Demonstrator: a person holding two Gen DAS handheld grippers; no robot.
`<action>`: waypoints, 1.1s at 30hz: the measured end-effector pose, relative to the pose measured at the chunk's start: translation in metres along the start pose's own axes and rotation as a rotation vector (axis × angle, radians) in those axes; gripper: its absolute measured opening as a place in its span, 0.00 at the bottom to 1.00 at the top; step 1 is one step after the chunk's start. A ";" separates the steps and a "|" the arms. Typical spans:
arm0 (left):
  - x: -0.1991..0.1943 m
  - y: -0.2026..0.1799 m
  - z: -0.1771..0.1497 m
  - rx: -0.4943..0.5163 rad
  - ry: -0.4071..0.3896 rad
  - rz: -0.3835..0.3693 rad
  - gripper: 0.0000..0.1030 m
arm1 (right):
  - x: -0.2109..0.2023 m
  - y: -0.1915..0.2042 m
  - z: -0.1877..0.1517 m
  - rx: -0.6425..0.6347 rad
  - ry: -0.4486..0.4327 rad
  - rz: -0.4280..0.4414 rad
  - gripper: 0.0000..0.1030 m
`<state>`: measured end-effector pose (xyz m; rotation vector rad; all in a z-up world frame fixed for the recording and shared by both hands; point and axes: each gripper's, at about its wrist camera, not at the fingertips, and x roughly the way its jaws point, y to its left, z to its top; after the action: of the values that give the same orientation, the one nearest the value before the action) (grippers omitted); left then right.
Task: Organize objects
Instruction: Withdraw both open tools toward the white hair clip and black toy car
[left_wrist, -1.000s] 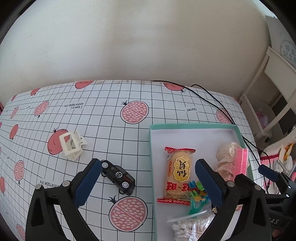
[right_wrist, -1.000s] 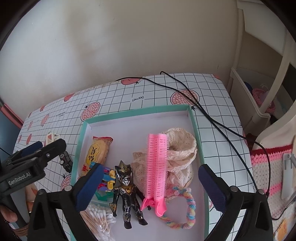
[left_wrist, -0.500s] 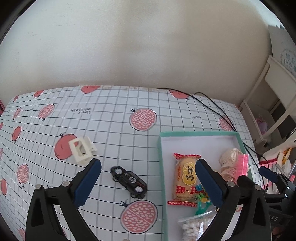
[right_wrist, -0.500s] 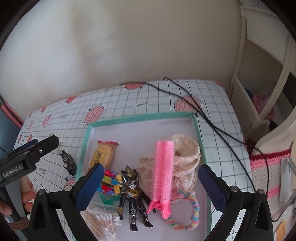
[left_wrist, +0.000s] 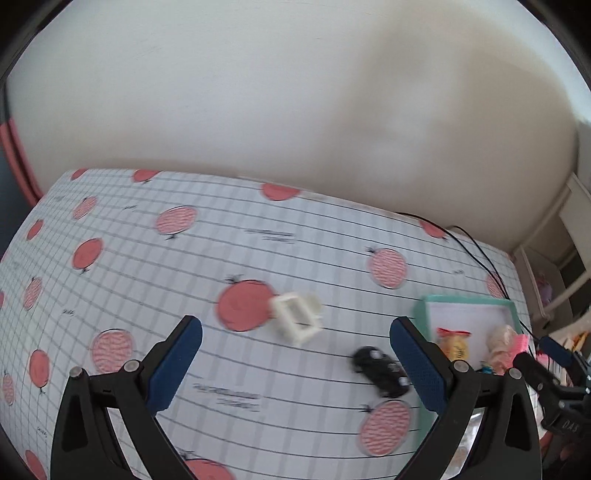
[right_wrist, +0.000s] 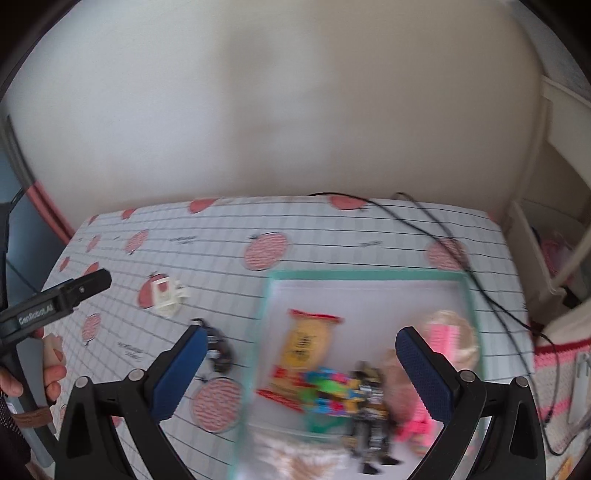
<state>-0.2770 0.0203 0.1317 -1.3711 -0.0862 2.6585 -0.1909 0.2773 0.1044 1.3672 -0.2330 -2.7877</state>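
Note:
A white hair claw clip (left_wrist: 297, 322) (right_wrist: 167, 295) lies on the pomegranate-print tablecloth, just ahead of my open left gripper (left_wrist: 295, 365). A black toy car (left_wrist: 382, 371) (right_wrist: 218, 349) sits to its right, near the teal-rimmed box (left_wrist: 421, 354) (right_wrist: 258, 332). Inside the box are a snack packet (right_wrist: 304, 341), colourful clips (right_wrist: 325, 387), a dark action figure (right_wrist: 369, 410), a pink comb (right_wrist: 441, 339) on cream lace, and cotton swabs. My right gripper (right_wrist: 301, 373) hangs open over the box's left part, empty. Both views are blurred.
A black cable (right_wrist: 436, 225) runs across the table's far right corner. A cream wall rises behind the table. White shelving (right_wrist: 554, 258) and a pink crocheted cloth (right_wrist: 561, 354) stand to the right. A hand (right_wrist: 50, 365) holds the left gripper's handle.
Both grippers have drawn back and swung left. The clip and car now sit nearer the middle of the left view, and the box has slid to its right edge.

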 end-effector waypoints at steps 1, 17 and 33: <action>-0.001 0.011 0.001 -0.016 0.002 0.002 0.98 | 0.004 0.011 0.000 -0.015 0.006 0.009 1.00; 0.014 0.080 0.000 -0.155 0.015 0.000 0.99 | 0.063 0.095 -0.015 -0.133 0.084 0.049 1.00; 0.085 0.037 0.000 -0.144 0.075 -0.037 0.98 | 0.098 0.095 -0.024 -0.142 0.157 0.041 0.83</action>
<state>-0.3293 -0.0033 0.0592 -1.4943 -0.2964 2.6121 -0.2365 0.1714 0.0271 1.5175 -0.0567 -2.5914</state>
